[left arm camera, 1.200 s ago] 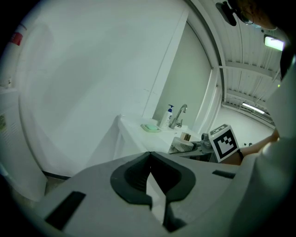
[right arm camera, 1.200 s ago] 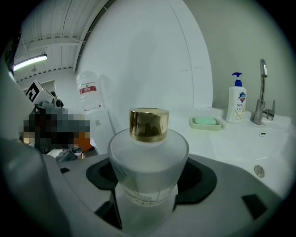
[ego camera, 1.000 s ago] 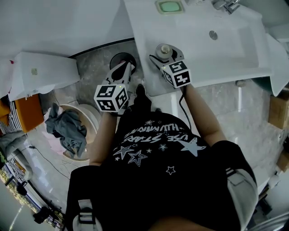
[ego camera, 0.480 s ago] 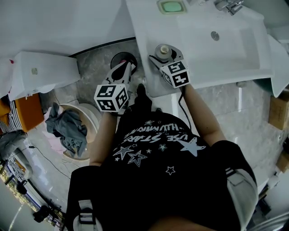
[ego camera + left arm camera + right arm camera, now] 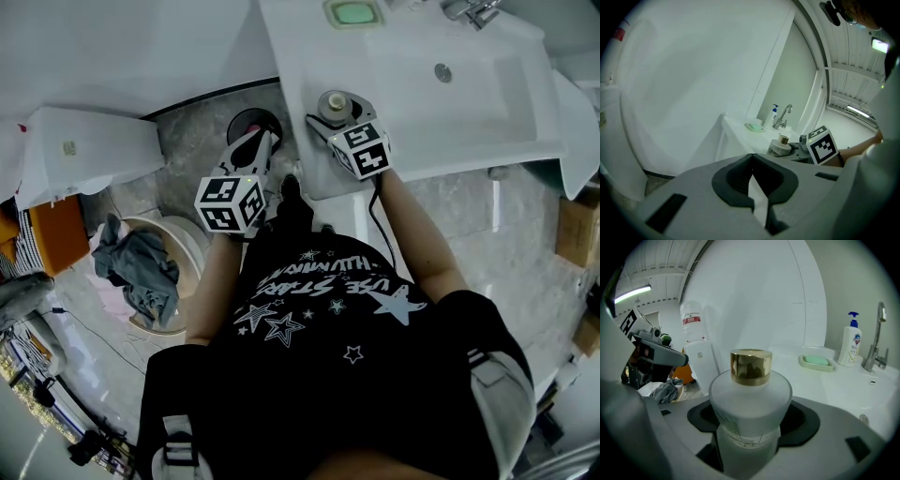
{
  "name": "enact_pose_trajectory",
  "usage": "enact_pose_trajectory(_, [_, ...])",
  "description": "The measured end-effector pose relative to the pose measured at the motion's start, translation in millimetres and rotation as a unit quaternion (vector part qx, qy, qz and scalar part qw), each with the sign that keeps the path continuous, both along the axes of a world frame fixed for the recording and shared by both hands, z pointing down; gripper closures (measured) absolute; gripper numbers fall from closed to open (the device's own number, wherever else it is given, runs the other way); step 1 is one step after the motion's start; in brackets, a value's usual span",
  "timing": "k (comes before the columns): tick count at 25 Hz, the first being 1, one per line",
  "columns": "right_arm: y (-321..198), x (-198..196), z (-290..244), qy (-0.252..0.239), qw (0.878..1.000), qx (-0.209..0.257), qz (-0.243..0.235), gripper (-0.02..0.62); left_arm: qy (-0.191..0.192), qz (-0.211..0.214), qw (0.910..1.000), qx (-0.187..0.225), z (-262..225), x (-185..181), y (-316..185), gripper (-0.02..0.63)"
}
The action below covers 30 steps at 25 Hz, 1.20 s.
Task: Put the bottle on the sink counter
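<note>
Right gripper (image 5: 330, 120) jaws gripped the bottle (image 5: 750, 399) upright at the sink surface's (image 5: 300, 66) 7 o'clock corner. It was best lowered level, then released gently. Left gripper (image 5: 752, 187) jaws were together, empty.

- Head view: high overhead, facing steeply down; left gripper (image 5: 261, 142) and right gripper (image 5: 328, 117) mid-frame, sink counter (image 5: 412, 94) ahead of the jaws.
- Left gripper view: low, along its jaws, counter well ahead.
- Right gripper view: tight on bottle (image 5: 750, 394) between its jaws.
- All three share soap dish (image 5: 816, 362) and faucet (image 5: 872, 341), beyond the jaws.
</note>
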State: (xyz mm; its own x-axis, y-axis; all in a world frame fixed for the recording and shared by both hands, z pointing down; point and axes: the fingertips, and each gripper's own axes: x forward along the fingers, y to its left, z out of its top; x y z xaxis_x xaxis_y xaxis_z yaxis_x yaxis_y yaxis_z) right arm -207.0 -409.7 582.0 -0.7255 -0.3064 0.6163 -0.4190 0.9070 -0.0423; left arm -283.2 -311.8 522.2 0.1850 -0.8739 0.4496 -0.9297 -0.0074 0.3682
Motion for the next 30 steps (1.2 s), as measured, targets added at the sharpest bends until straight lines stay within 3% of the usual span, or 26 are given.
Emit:
enact_pose_trajectory(18, [2.2,6.4,-5.2,0.004,1.0,-0.027,0.008,0.267,0.001,-0.003,1.0,0.008,-6.4,8.5,8.1,0.599])
enact_pose_trajectory(30, [16.0,50.7,-27.6,0.023,0.999,-0.02,0.028,0.267,-0.015,-0.001,0.9994,0.03,-28.6,37.1,32.0,0.598])
